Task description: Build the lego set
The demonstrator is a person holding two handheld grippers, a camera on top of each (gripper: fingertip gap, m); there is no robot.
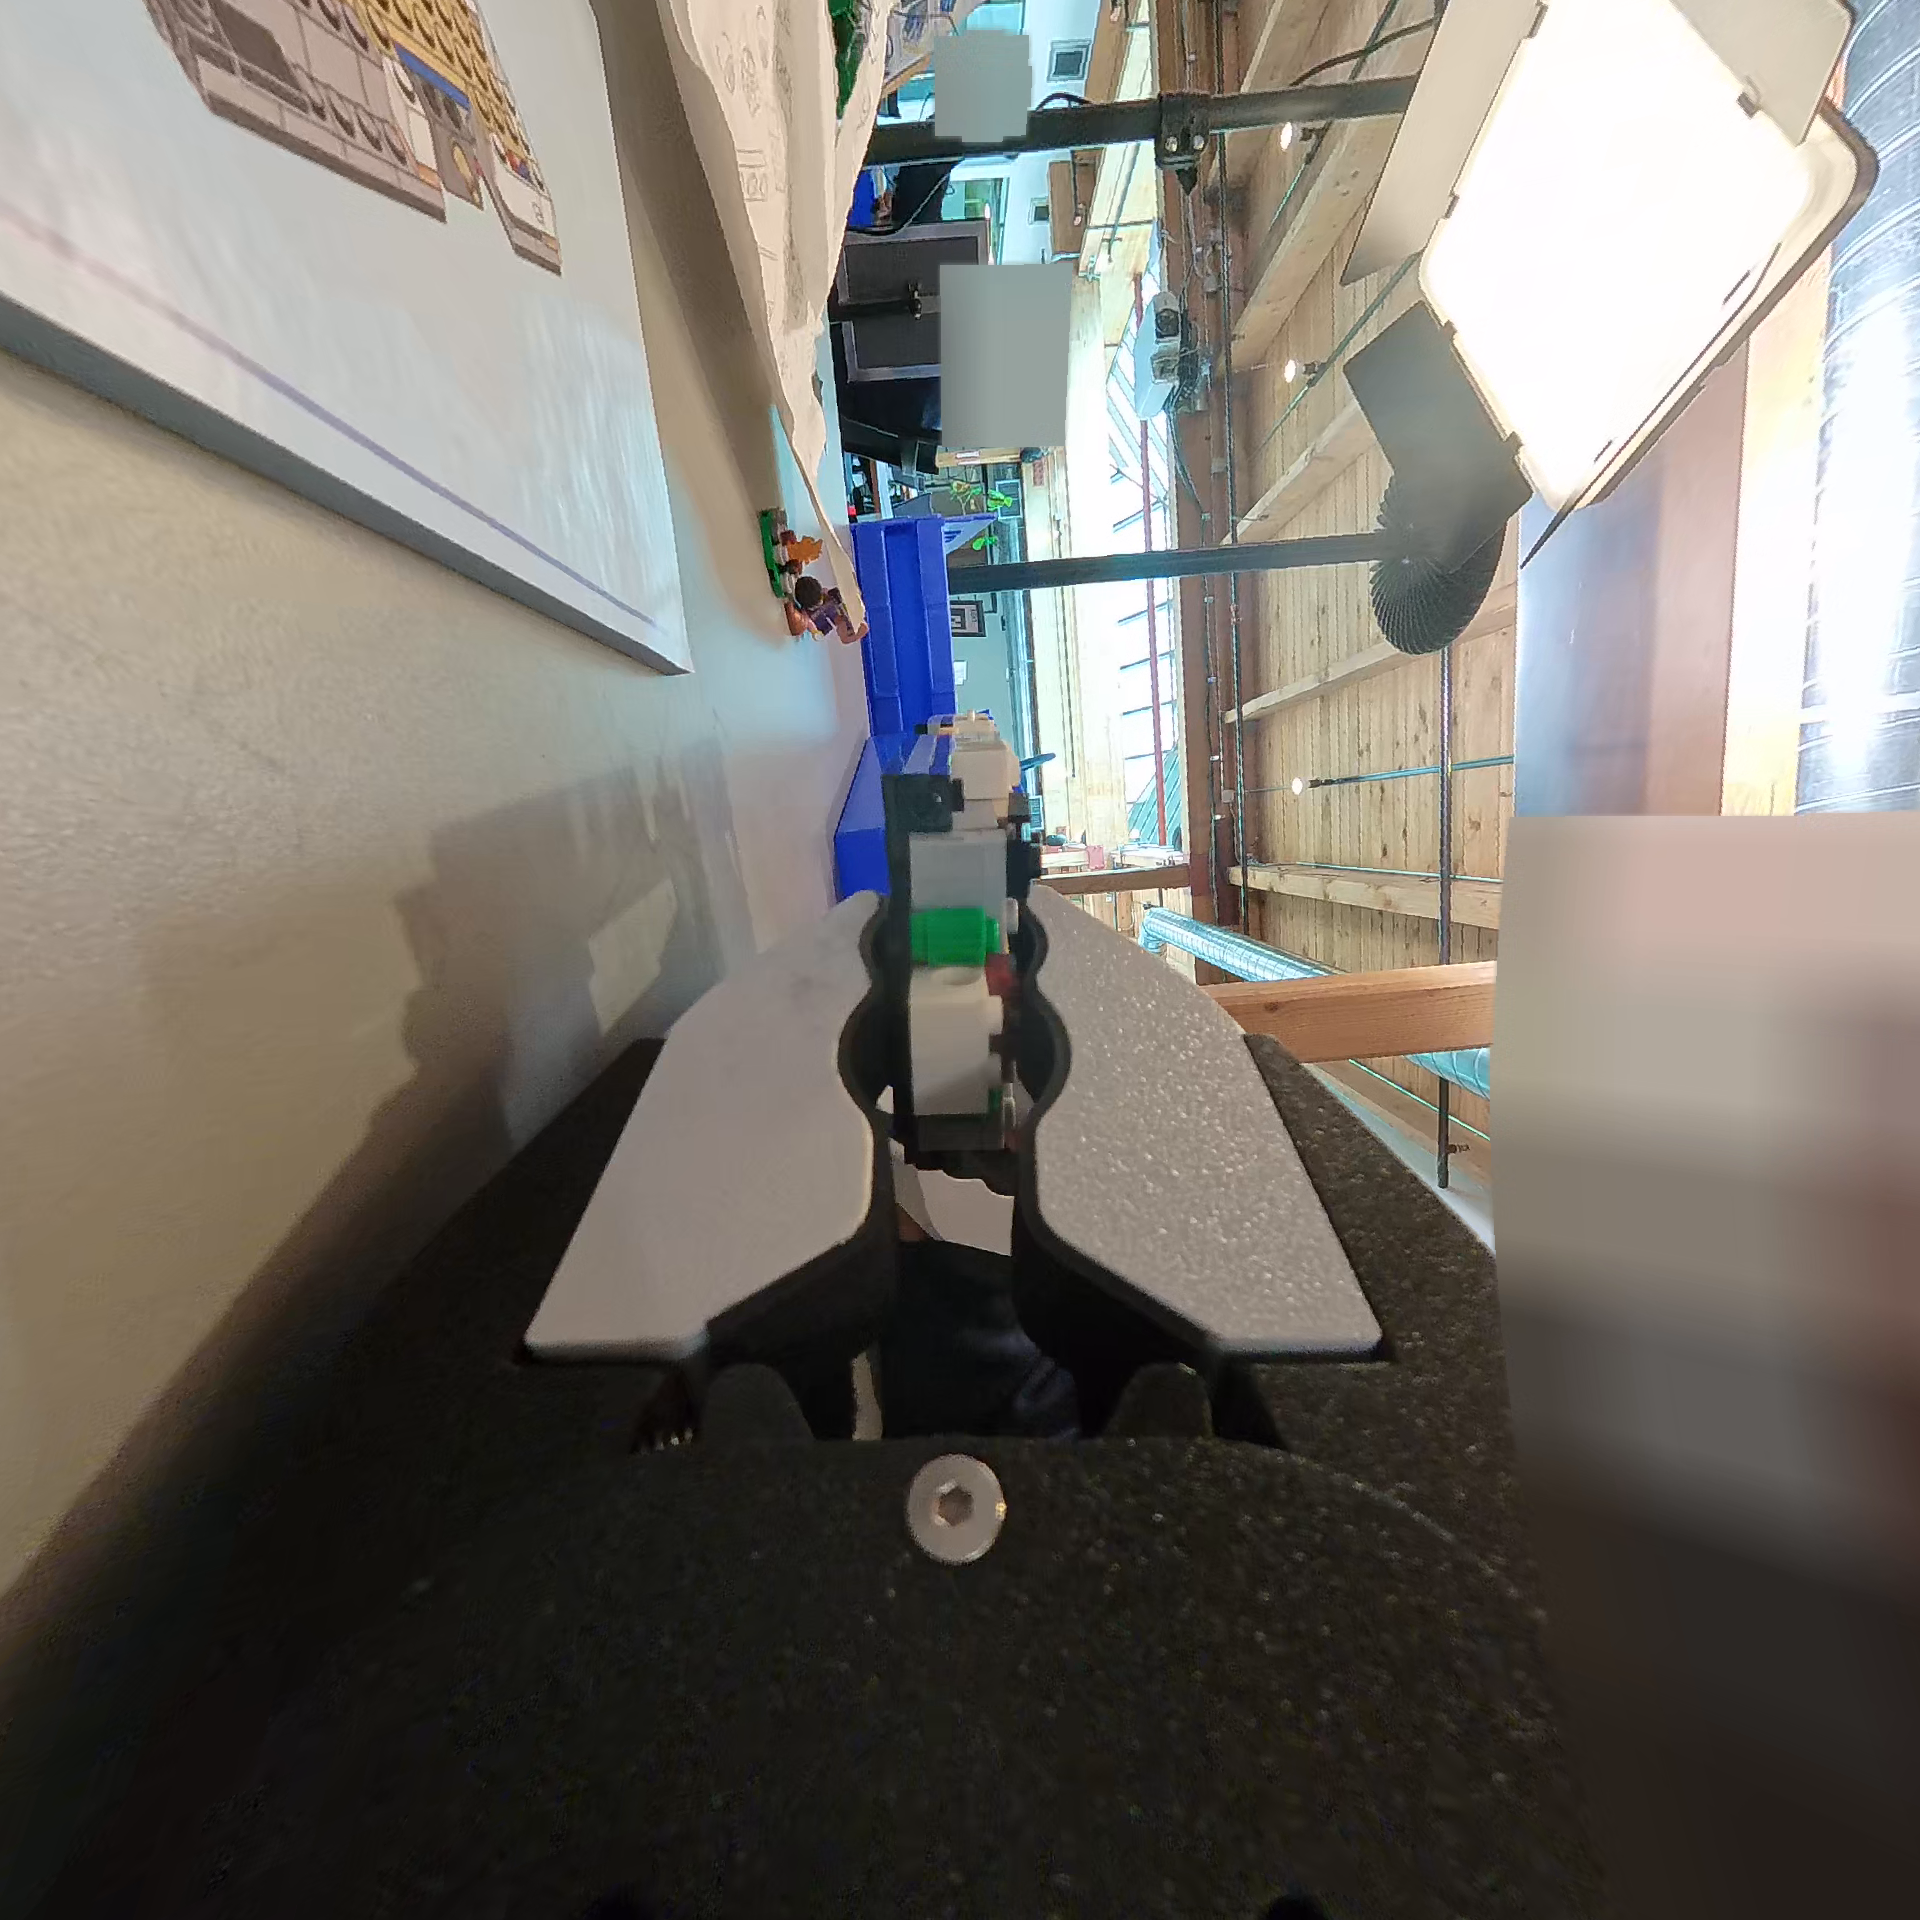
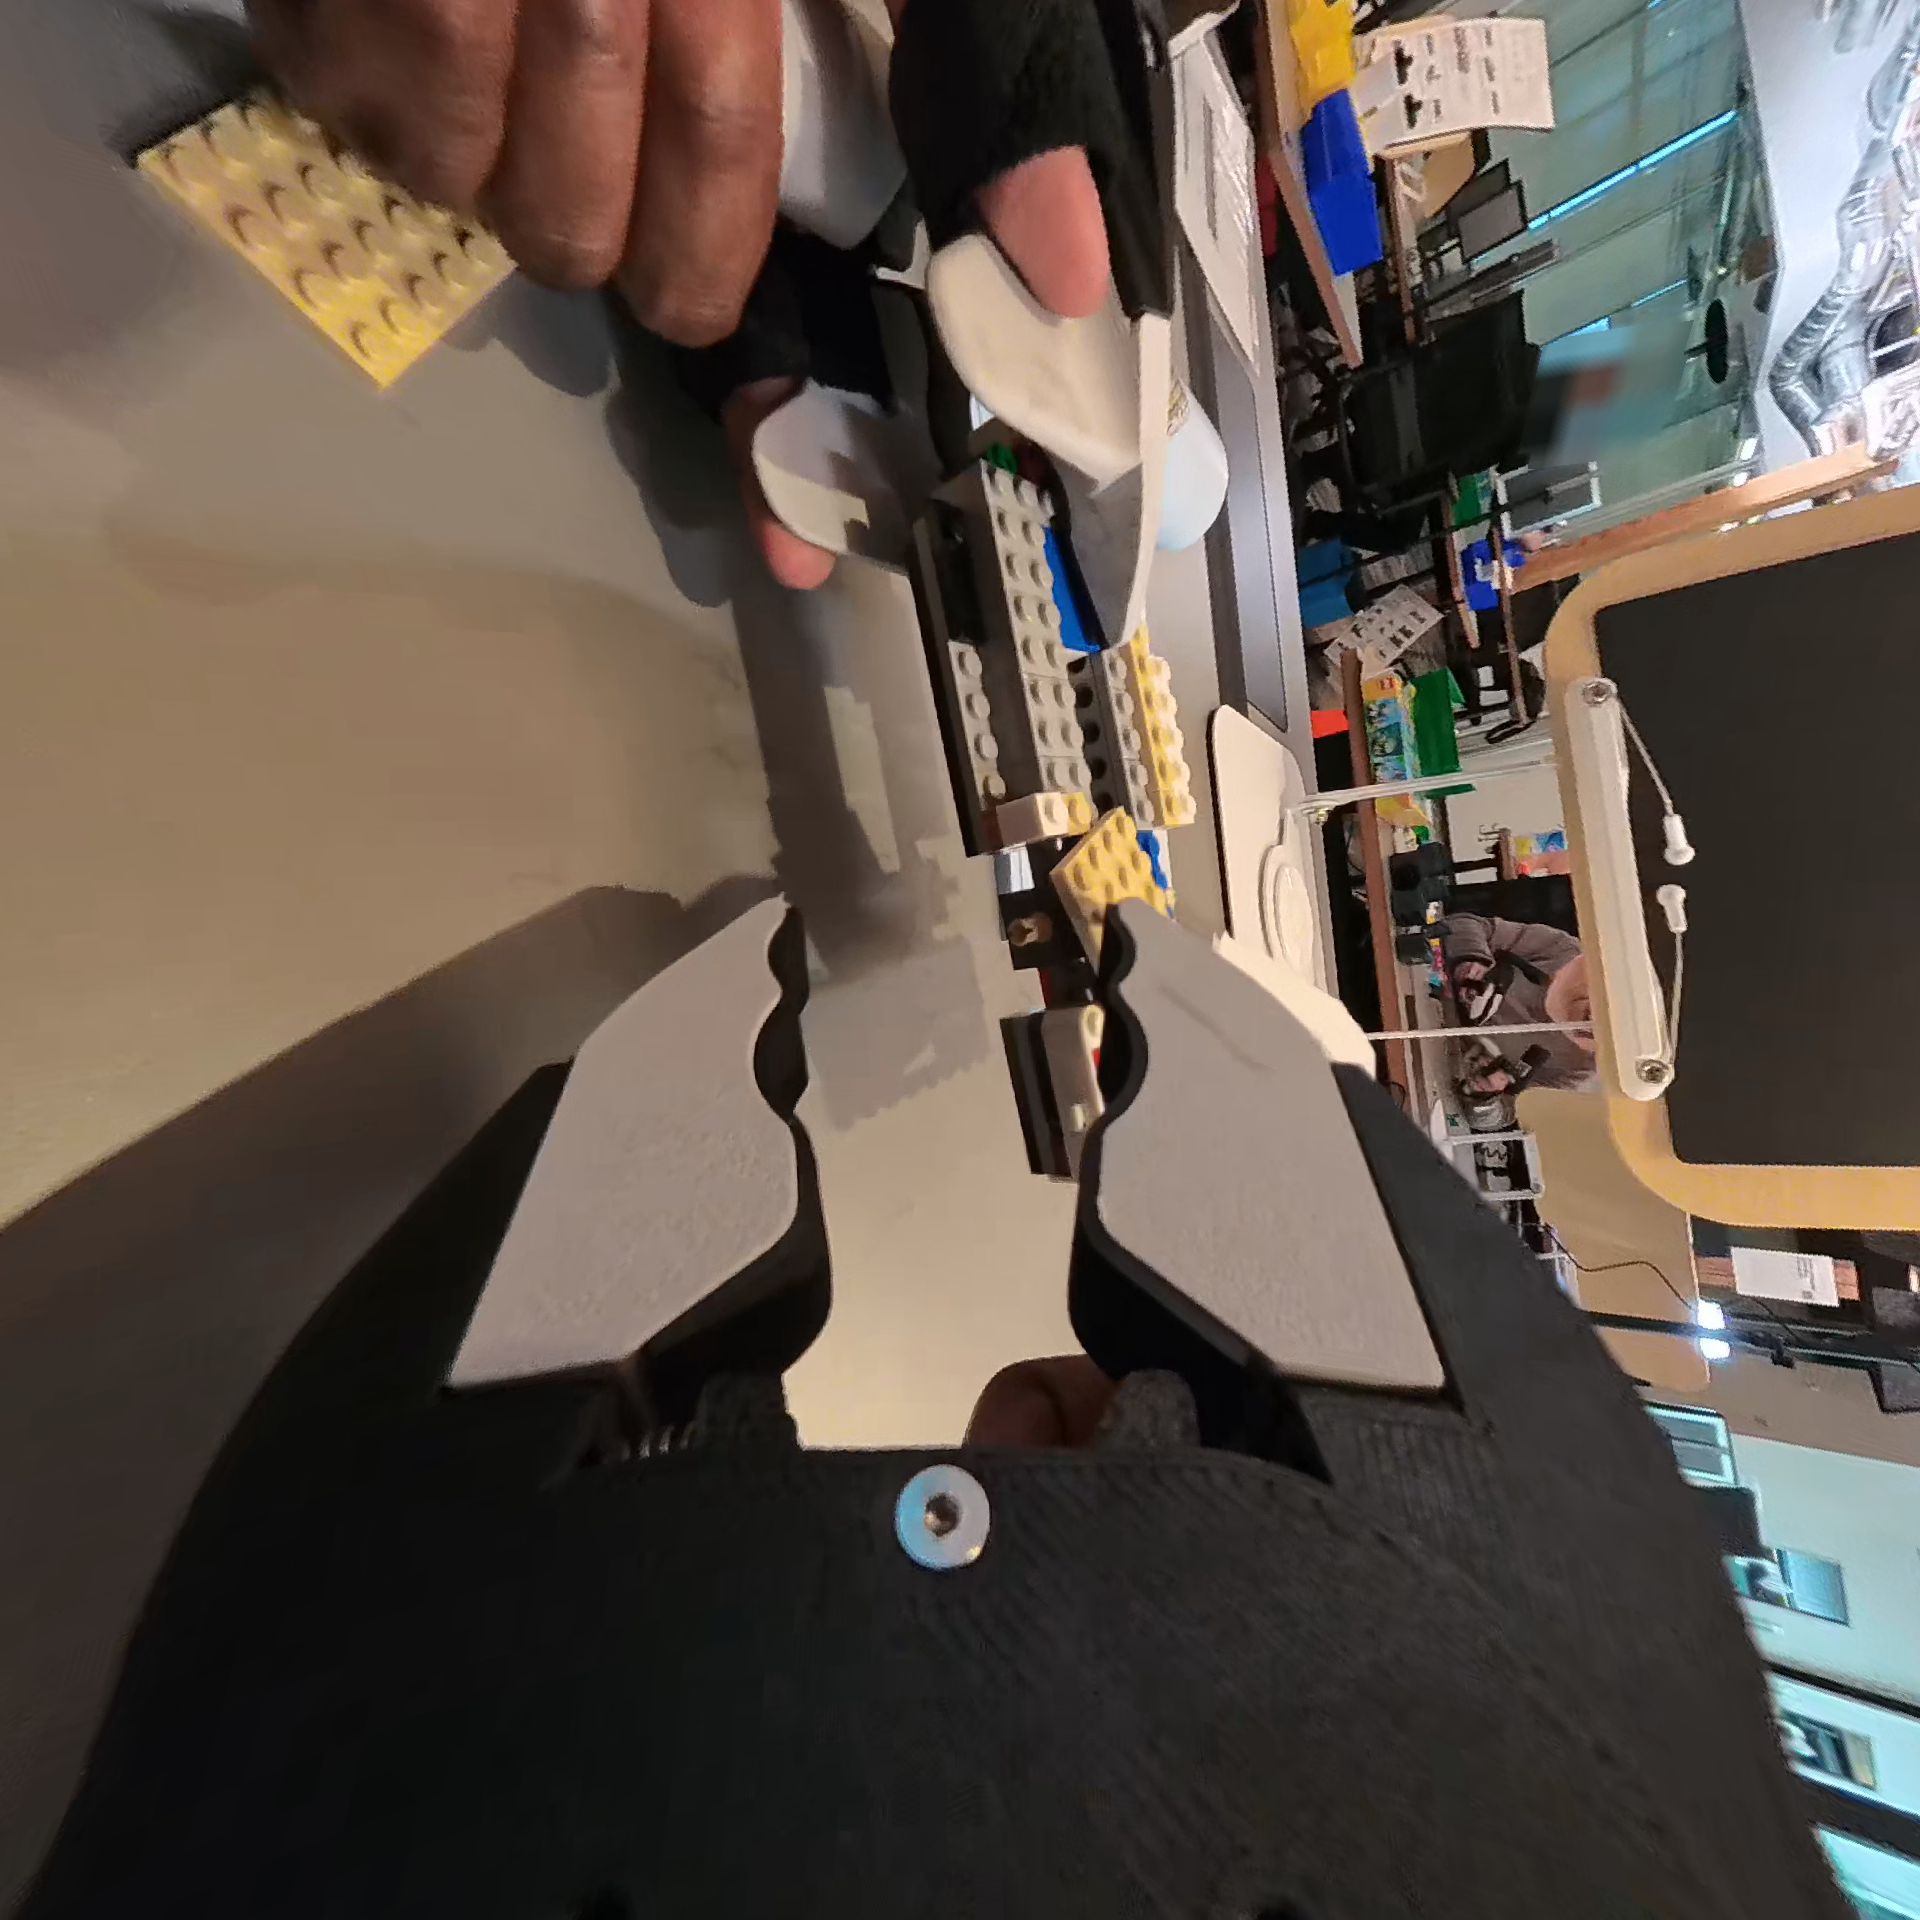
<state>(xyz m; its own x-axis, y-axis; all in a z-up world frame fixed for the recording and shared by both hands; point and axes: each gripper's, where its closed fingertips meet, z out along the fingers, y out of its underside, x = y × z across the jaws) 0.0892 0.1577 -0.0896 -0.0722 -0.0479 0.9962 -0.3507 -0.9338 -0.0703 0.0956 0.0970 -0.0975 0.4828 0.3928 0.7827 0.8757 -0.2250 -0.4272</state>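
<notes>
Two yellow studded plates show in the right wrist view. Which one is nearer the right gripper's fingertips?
The small tilted yellow plate at the brick model's near end, beside the right gripper. The larger yellow plate lies flat, far off by the hand.

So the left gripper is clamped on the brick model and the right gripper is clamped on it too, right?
Not quite. The left gripper is clamped on the brick model, but the right gripper is open: the right wrist view shows a wide gap beside its left finger.
</notes>
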